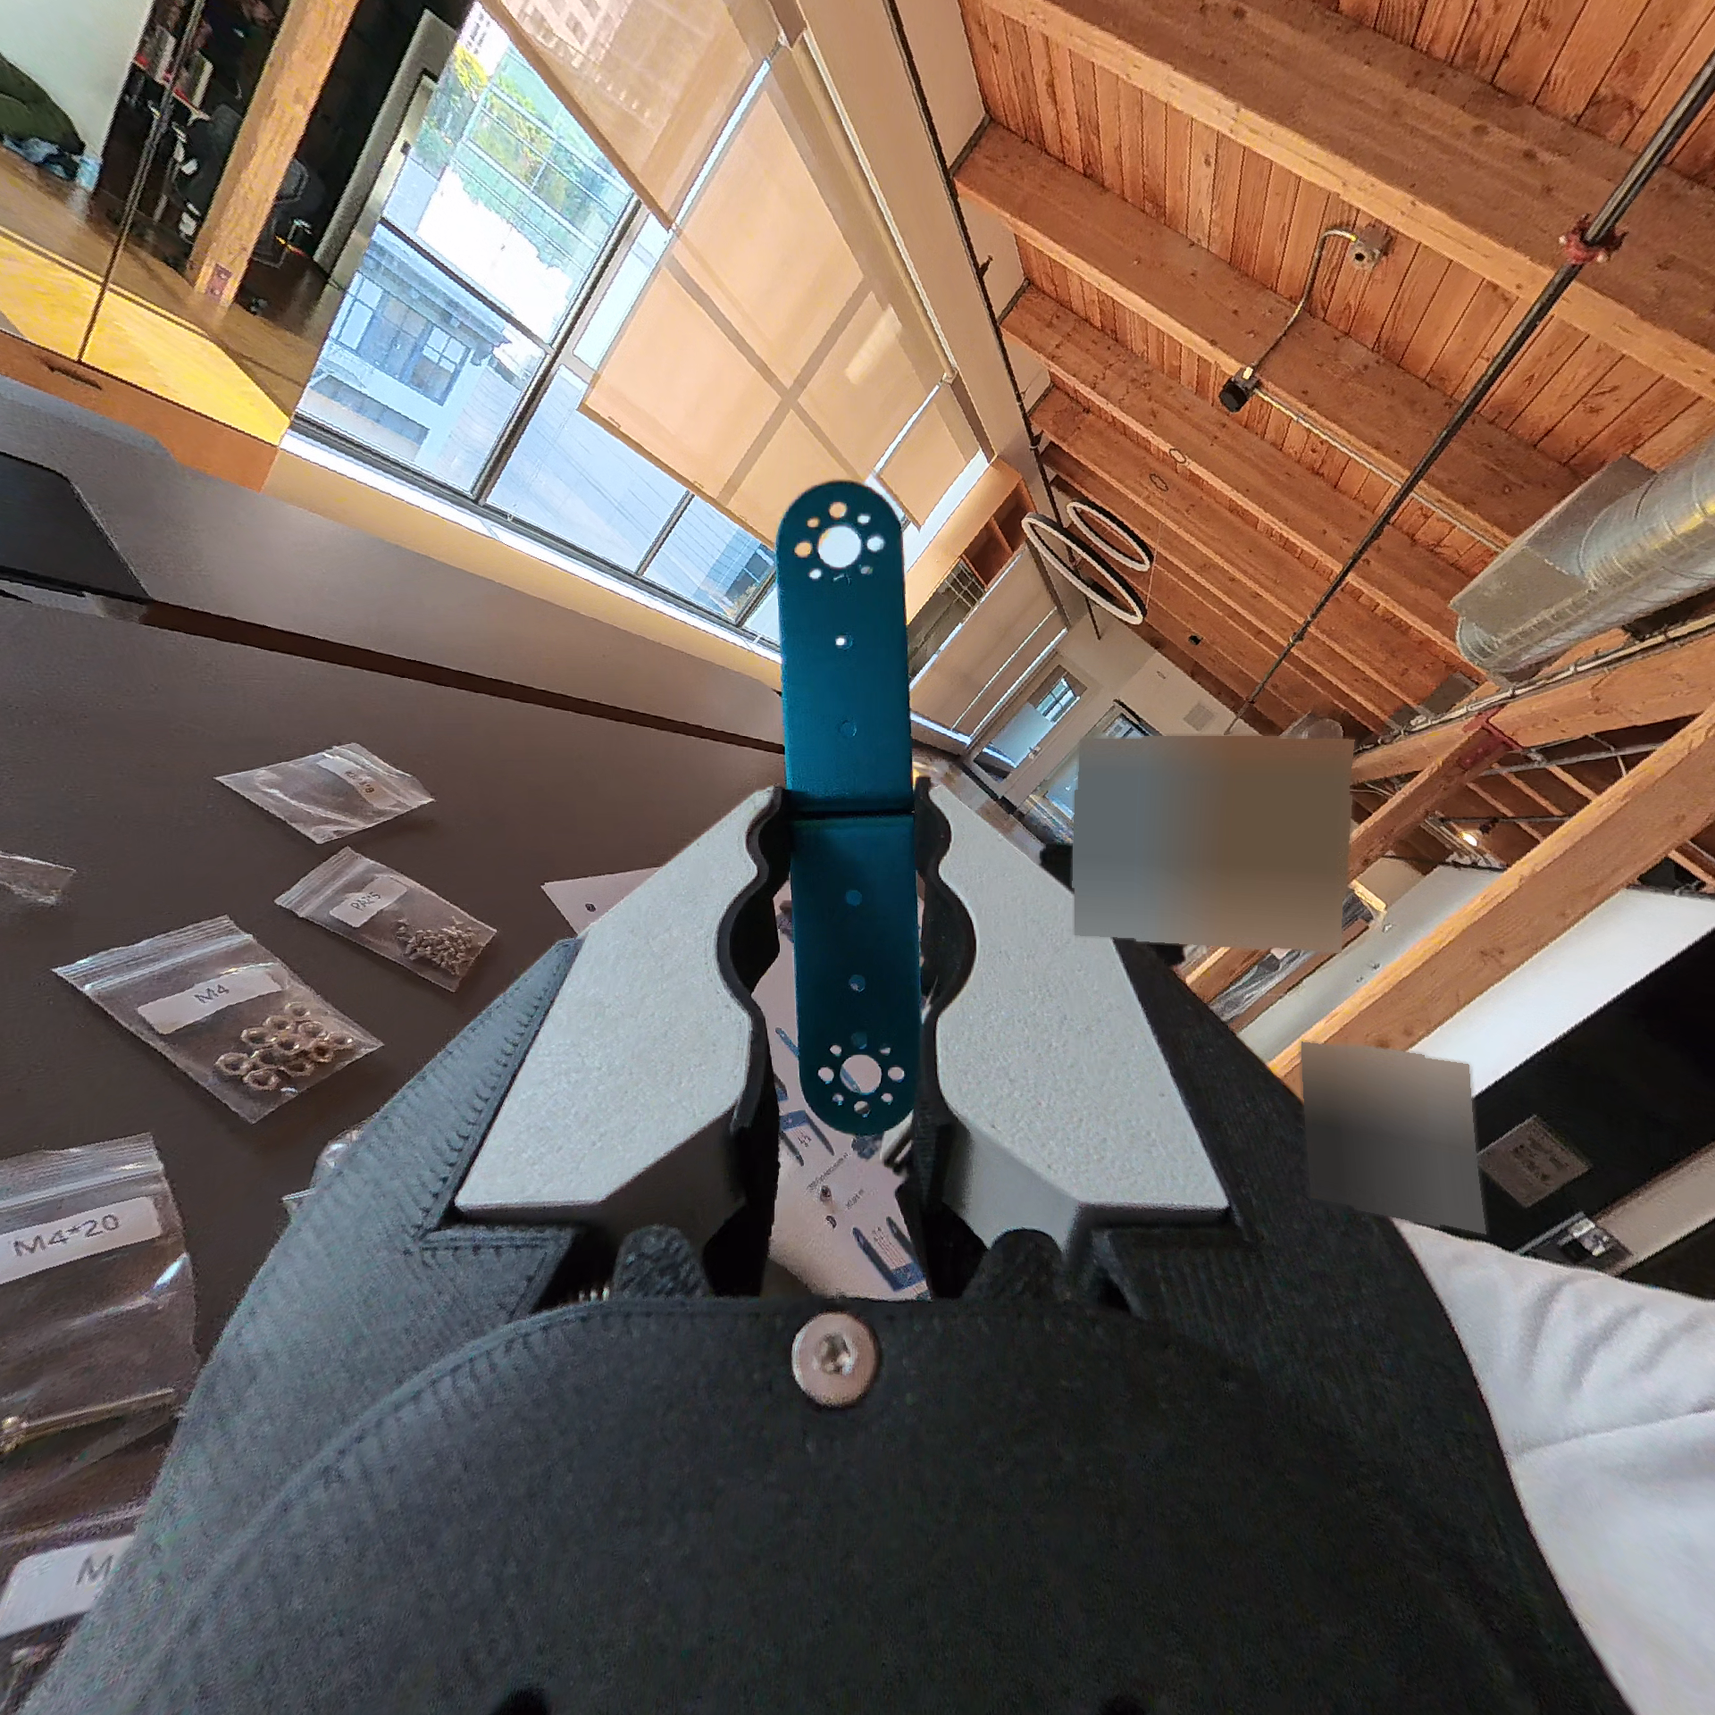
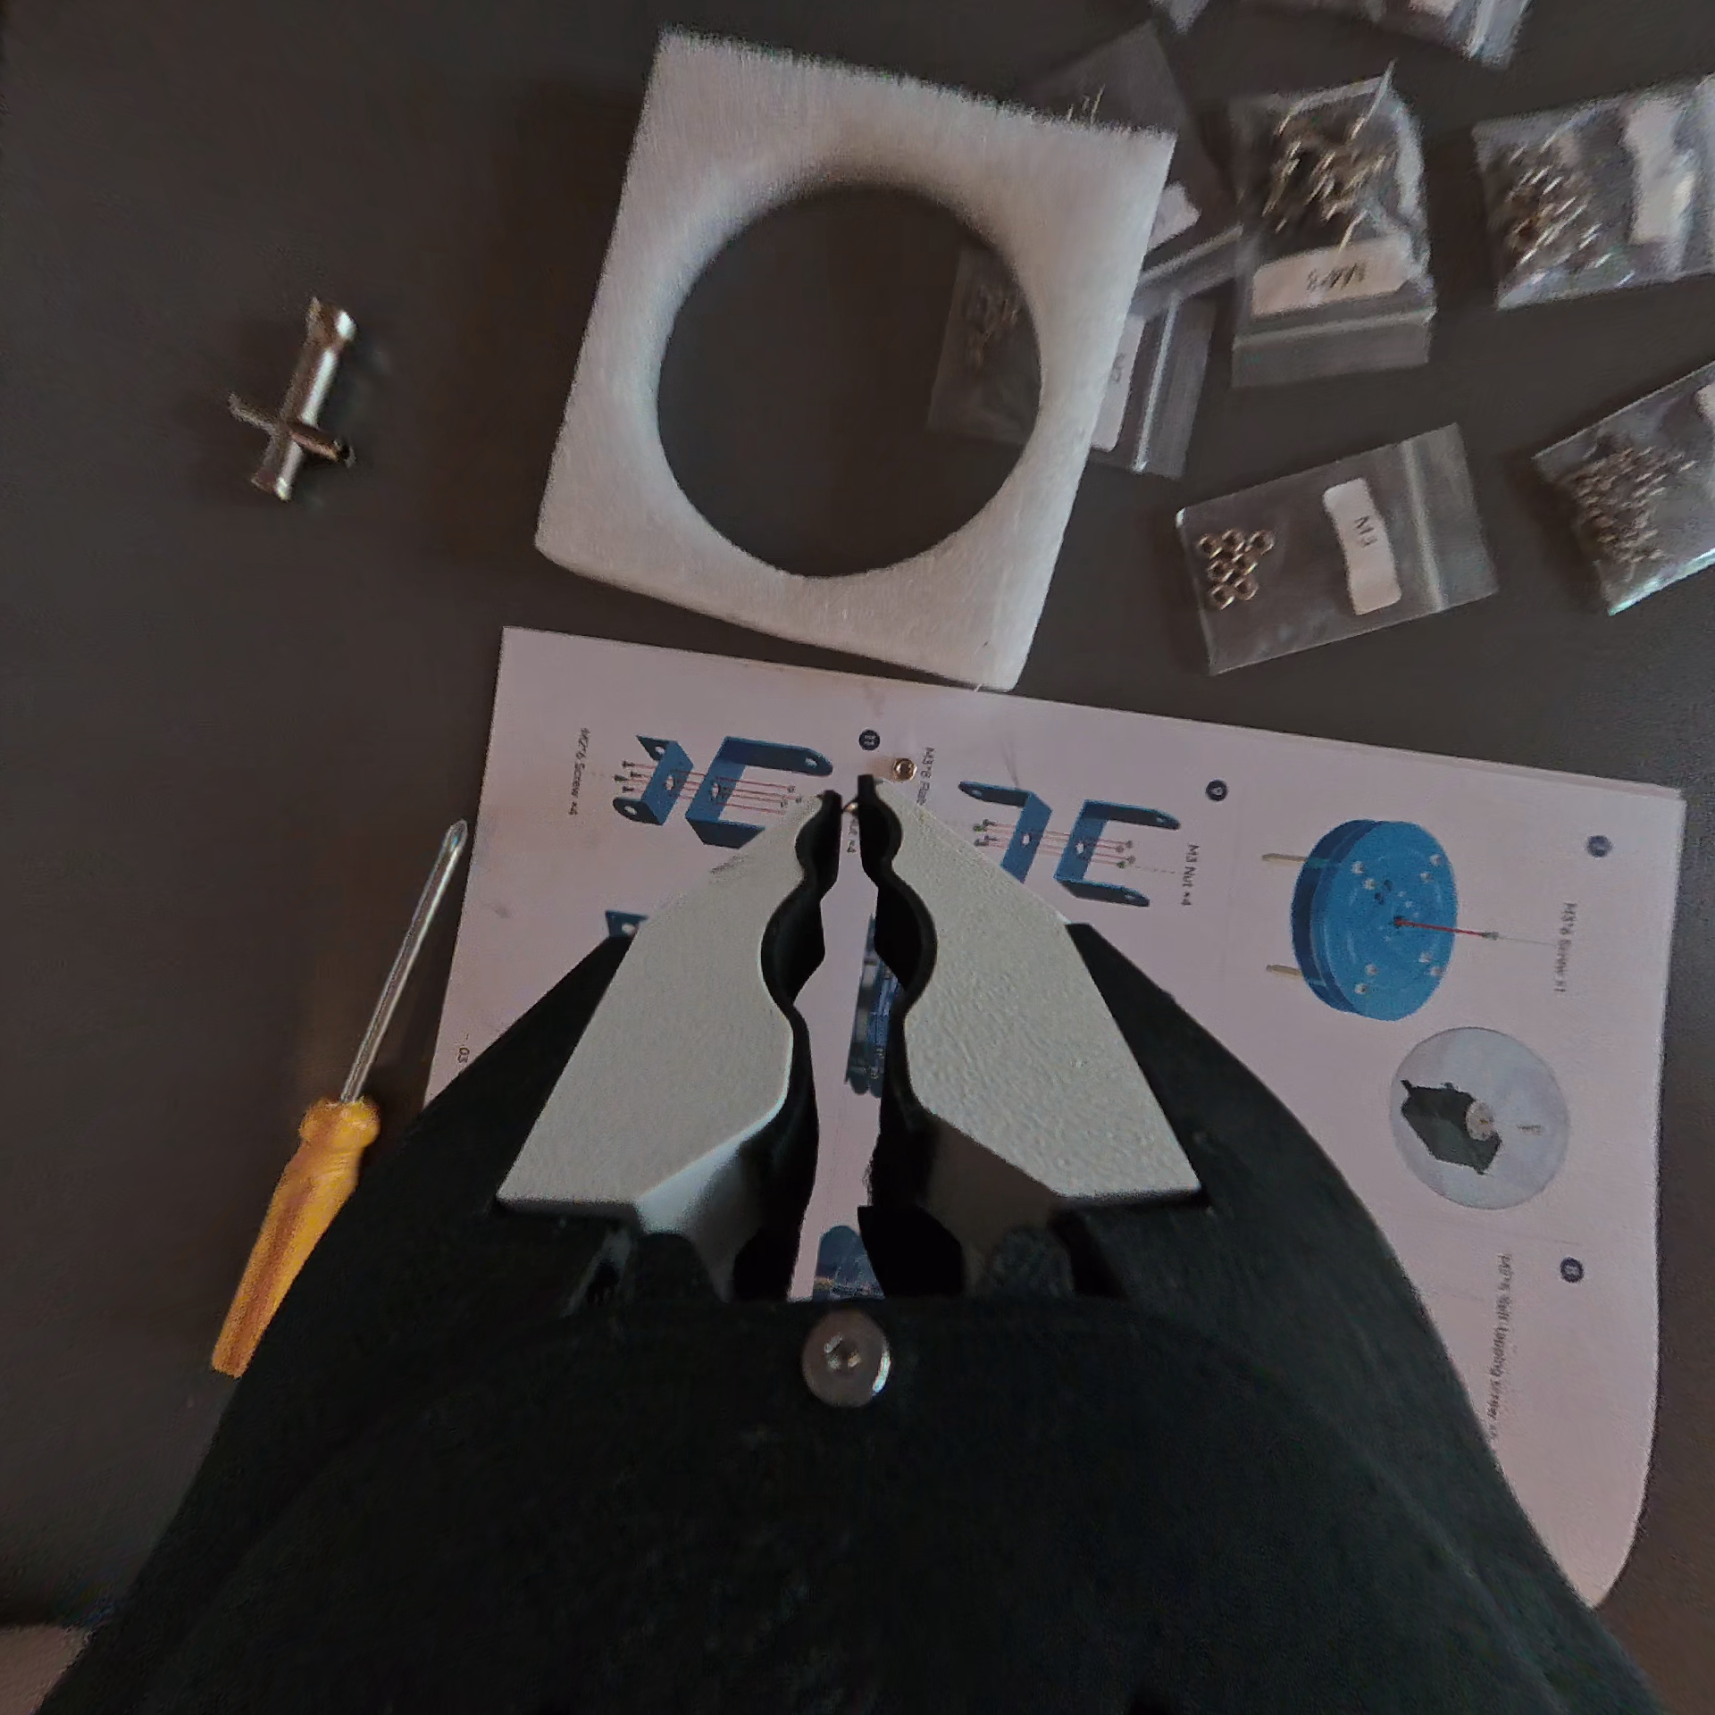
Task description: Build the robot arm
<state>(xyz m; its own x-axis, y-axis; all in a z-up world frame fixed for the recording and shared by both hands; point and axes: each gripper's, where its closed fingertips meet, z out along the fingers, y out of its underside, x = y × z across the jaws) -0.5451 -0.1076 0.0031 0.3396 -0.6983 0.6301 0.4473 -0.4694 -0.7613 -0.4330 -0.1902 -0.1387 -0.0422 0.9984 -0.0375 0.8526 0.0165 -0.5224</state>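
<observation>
My left gripper (image 1: 844,803) is shut on a blue metal bracket (image 1: 843,668) with rings of holes at both ends. It grips the bracket at its bend. One arm stands up past the fingertips and the other lies back between the fingers. The gripper is raised above the dark table (image 1: 371,742) and tilted up toward the windows. My right gripper (image 2: 843,803) points down over a printed instruction sheet (image 2: 1114,1114). Its jaws are almost together, with a tiny silvery metal piece (image 2: 848,805) pinched between the tips. A small brass fastener (image 2: 902,768) lies on the sheet just right of the tips.
A white foam square with a round hole (image 2: 612,445) lies beyond the sheet. Several clear bags of screws and nuts (image 2: 1336,548) lie at the right and show in the left wrist view (image 1: 223,1012). A yellow-handled screwdriver (image 2: 297,1225) and a cross-shaped metal wrench (image 2: 297,399) lie left. Left tips to right tips: about 20 centimeters.
</observation>
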